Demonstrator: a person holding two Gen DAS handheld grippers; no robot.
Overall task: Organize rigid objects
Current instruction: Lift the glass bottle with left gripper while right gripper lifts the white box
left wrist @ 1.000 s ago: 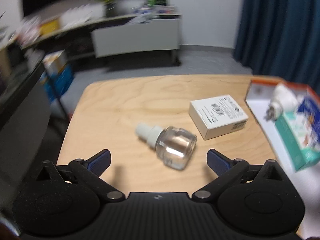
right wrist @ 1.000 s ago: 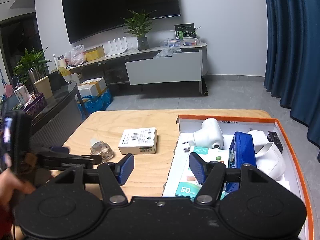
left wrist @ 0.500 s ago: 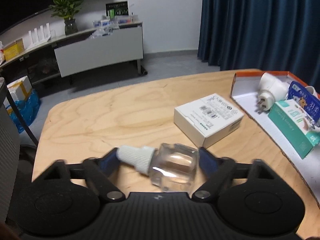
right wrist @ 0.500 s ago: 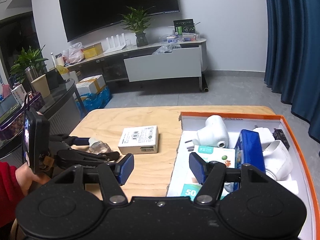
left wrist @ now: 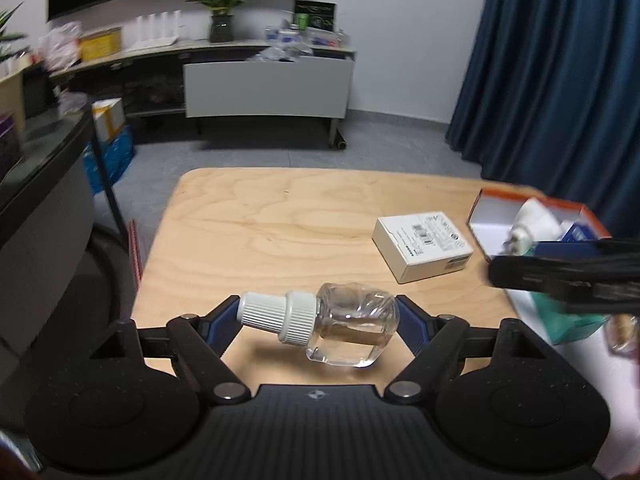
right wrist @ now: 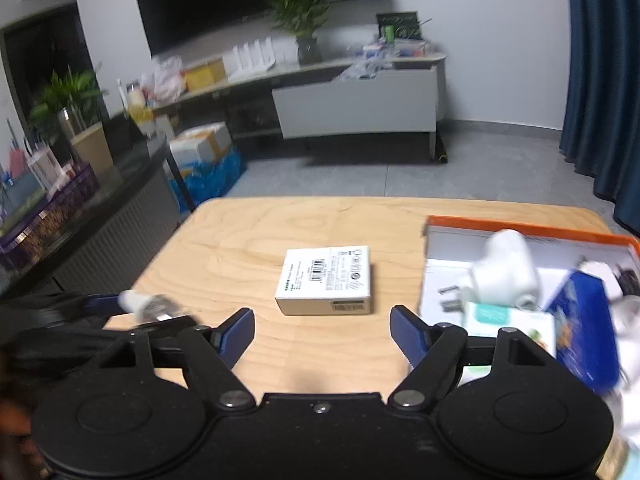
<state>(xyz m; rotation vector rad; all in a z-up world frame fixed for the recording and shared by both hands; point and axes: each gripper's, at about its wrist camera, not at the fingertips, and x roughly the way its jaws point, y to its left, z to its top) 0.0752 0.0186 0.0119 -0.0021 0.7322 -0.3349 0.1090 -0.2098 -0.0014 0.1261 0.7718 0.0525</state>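
Observation:
A clear bottle [left wrist: 344, 332] with a white ribbed cap lies sideways between my left gripper's [left wrist: 316, 314] blue pads, and the gripper is shut on it. It hangs just above the wooden table [left wrist: 280, 232], with its shadow below. The right wrist view shows the same bottle [right wrist: 148, 306], blurred, at the far left. My right gripper [right wrist: 322, 320] has its jaws opening wide, with nothing between them. A white carton [right wrist: 326, 280] lies flat just beyond its fingertips. The same carton [left wrist: 424, 246] lies to the right of the bottle in the left wrist view.
An orange-rimmed tray [right wrist: 520, 229] stands at the table's right. It holds a white plug device [right wrist: 504, 272], a blue tin [right wrist: 584, 320] and a teal packet [right wrist: 506, 318]. A dark counter [right wrist: 100, 208] runs along the left, and a TV bench stands across the floor.
My left gripper closed on the bottle and lifted it off the table. My right gripper swung left from over the tray to face the white carton, and its jaws spread wider.

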